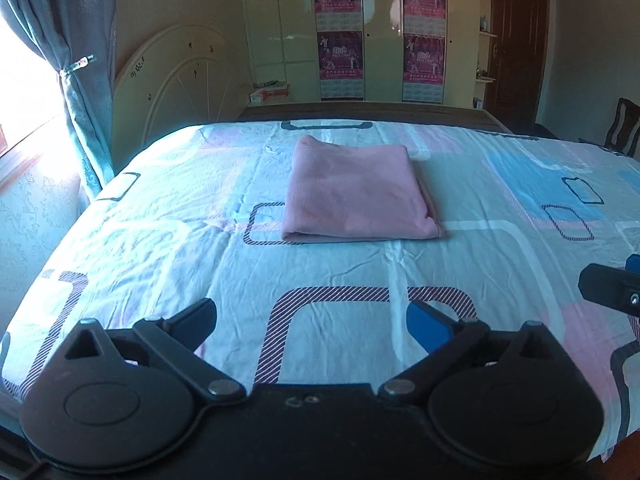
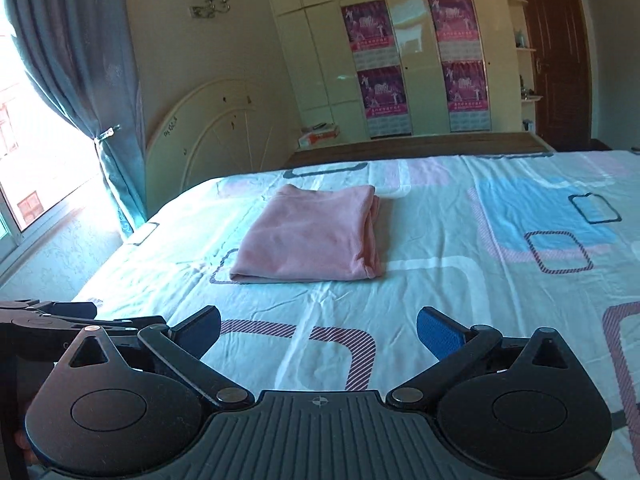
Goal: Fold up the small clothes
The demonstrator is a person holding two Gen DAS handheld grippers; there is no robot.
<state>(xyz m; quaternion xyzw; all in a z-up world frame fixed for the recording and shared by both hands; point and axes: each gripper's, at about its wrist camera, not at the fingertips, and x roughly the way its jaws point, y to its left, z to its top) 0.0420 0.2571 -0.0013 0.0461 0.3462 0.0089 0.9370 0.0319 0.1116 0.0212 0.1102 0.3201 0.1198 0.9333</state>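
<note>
My left tool [image 1: 312, 320] and right tool [image 2: 318, 330] are both released, holding nothing. The pink garment [image 1: 356, 190] lies folded on the bed [image 1: 160, 216], well ahead; soft, light, limp, so I judge its layered near edge the best grip

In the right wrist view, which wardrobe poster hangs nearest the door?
The upper right poster: it sits beside the brown door, above its partner; the other pair hangs further left.
</note>
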